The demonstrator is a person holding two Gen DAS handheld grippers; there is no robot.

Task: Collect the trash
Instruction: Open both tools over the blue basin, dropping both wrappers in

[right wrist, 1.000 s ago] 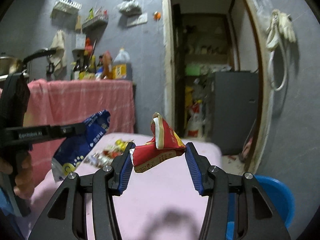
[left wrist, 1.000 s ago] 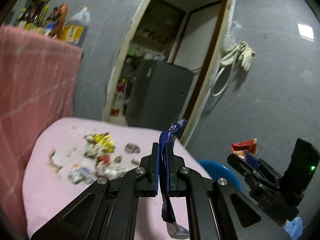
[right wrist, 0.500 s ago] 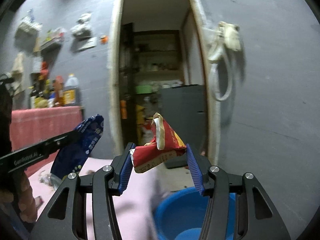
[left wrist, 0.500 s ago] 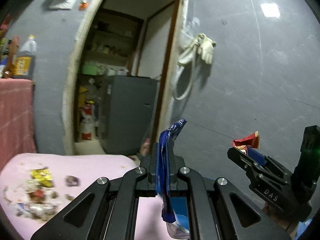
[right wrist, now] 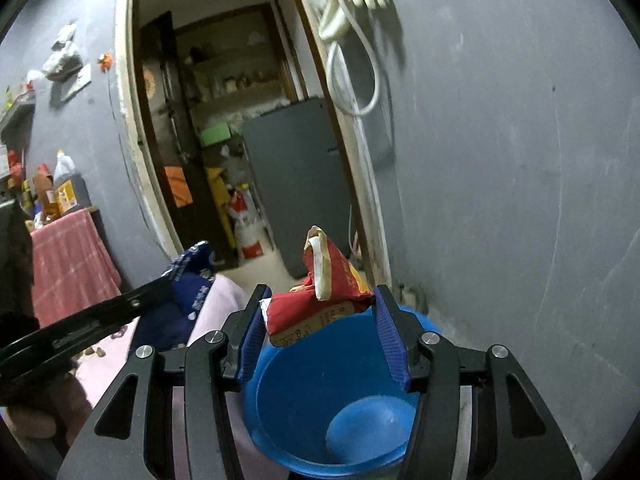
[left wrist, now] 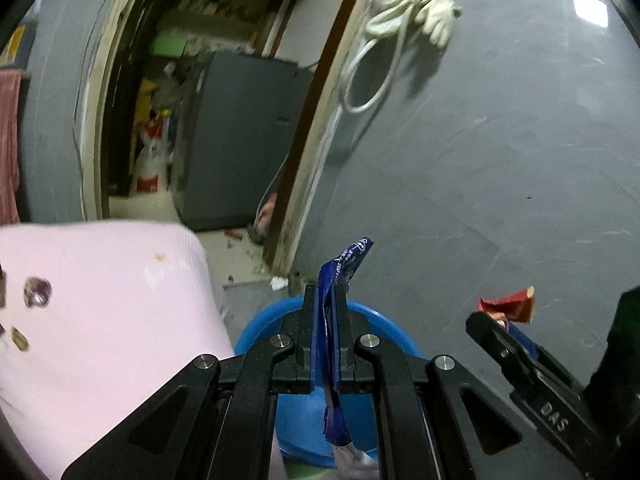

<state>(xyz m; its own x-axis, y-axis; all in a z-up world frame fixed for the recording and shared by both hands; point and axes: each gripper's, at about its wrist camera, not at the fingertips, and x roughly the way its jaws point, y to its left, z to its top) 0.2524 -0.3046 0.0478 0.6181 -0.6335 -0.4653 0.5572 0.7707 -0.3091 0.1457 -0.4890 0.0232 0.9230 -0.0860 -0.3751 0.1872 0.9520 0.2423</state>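
Note:
My left gripper is shut on a flat dark blue wrapper that sticks up past the fingertips and hangs down below them. It is over the rim of a blue plastic basin on the floor. My right gripper is shut on a crumpled red snack packet, held above the open blue basin. The right gripper with its red packet also shows at the right of the left wrist view. The left gripper with the blue wrapper shows at the left of the right wrist view.
A pink-covered table with a few scraps stands left of the basin. Behind it is an open doorway with a grey cabinet. A grey wall with hanging gloves and hose is at the right.
Both grippers have swung right, away from the littered pink table and over the blue basin, each still holding its wrapper. The basin now fills the lower part of both views.

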